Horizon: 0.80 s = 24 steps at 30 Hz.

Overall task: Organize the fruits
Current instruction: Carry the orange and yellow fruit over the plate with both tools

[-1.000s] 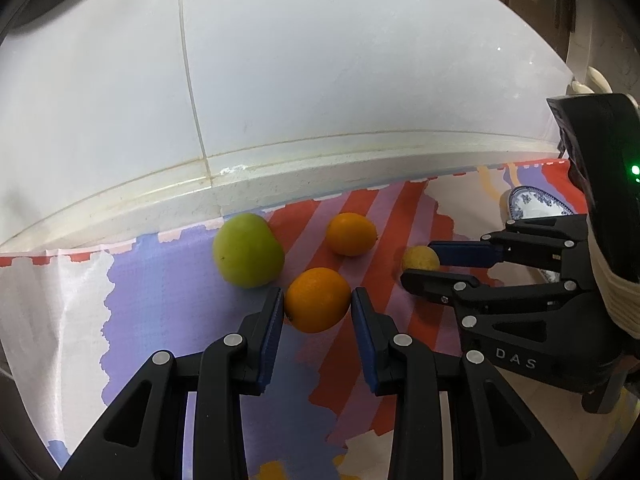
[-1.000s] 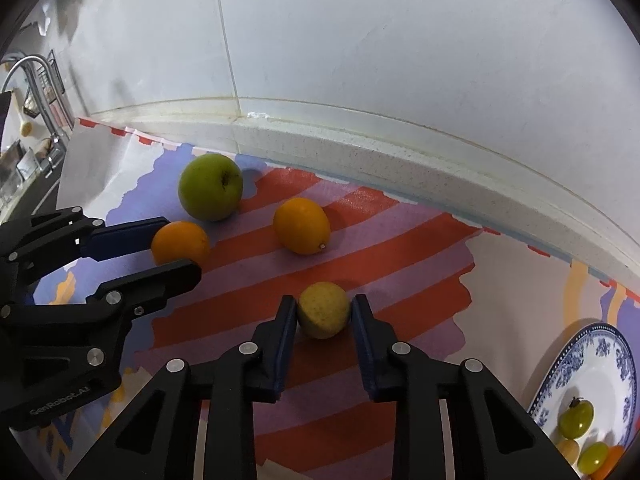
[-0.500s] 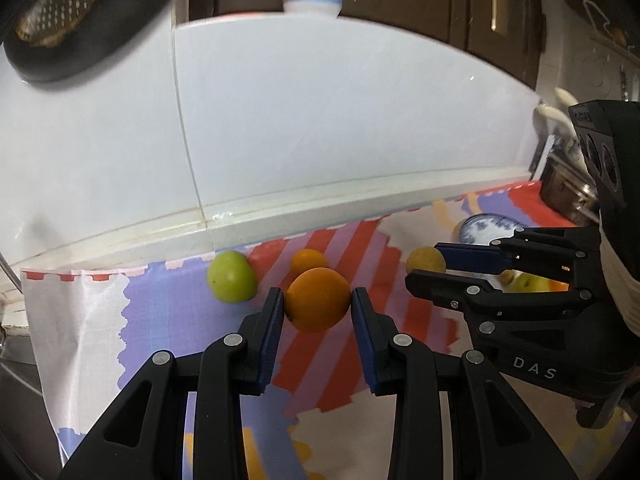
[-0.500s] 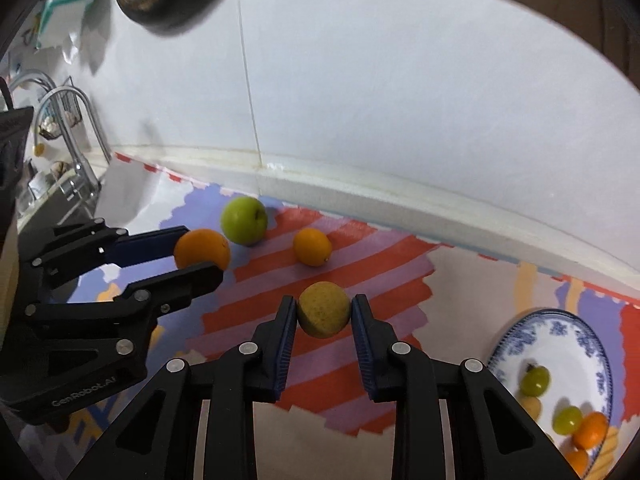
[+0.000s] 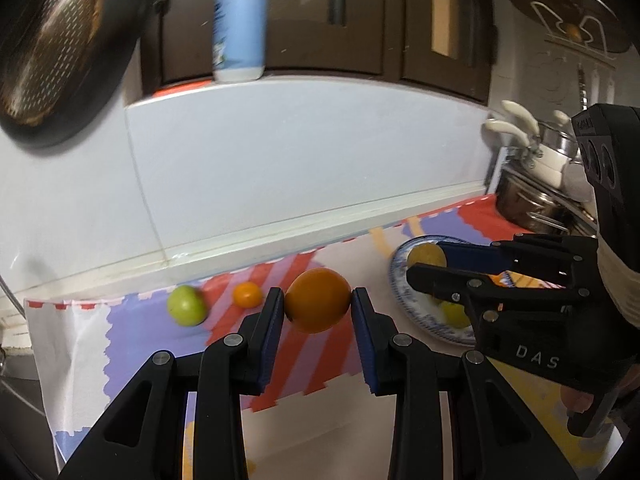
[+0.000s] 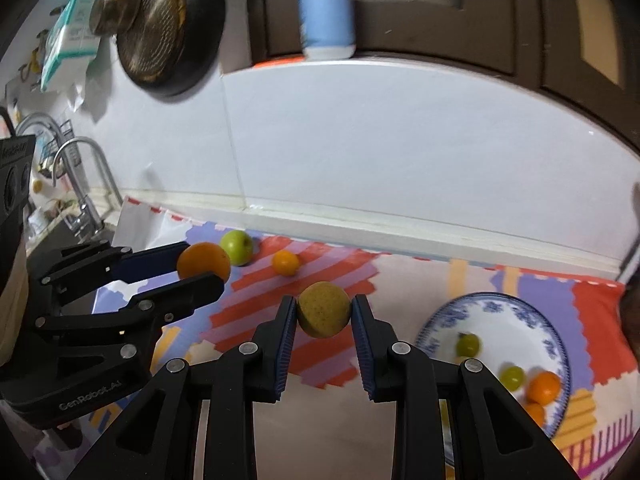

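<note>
left tongs clamp orange, right tongs clamp yellow lemon; both lifted higher off surface than second ago, nearer blue-patterned plate. green apple, small orange left on mat.

An apple and a small citrus are lying side by side near the tabletop's rear edge. A plate holding several fruits is sitting toward the right edge.
</note>
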Motion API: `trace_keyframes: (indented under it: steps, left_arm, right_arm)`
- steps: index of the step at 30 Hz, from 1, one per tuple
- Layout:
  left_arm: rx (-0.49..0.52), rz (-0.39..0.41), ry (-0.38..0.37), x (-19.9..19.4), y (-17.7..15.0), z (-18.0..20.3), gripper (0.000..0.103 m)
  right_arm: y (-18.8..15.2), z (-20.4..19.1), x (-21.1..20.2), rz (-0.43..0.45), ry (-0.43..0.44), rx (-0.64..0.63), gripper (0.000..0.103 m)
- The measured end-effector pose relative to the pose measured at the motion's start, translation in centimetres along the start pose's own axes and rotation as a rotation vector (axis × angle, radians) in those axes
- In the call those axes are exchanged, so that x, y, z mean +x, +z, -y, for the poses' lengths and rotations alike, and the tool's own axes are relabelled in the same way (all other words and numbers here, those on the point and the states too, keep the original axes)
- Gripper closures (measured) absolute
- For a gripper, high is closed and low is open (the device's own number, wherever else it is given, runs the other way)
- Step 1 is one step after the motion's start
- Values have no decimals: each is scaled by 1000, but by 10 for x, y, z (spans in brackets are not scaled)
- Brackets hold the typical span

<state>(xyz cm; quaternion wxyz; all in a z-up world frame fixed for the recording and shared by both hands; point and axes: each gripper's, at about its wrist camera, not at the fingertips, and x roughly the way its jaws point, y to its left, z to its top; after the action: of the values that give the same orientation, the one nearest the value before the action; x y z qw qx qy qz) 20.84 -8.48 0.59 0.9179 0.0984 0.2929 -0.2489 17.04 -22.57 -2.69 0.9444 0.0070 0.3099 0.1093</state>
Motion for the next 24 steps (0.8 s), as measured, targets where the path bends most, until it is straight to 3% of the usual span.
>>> trace_keyframes:
  steps: [12, 24]
  left_arm:
    - [57, 46, -61, 7, 23, 67, 69]
    - [106, -8, -116, 62, 40, 126, 69]
  right_arm:
    - [-3, 53, -49, 75, -102, 49, 74]
    - [-15, 120, -58, 60, -176, 93, 74]
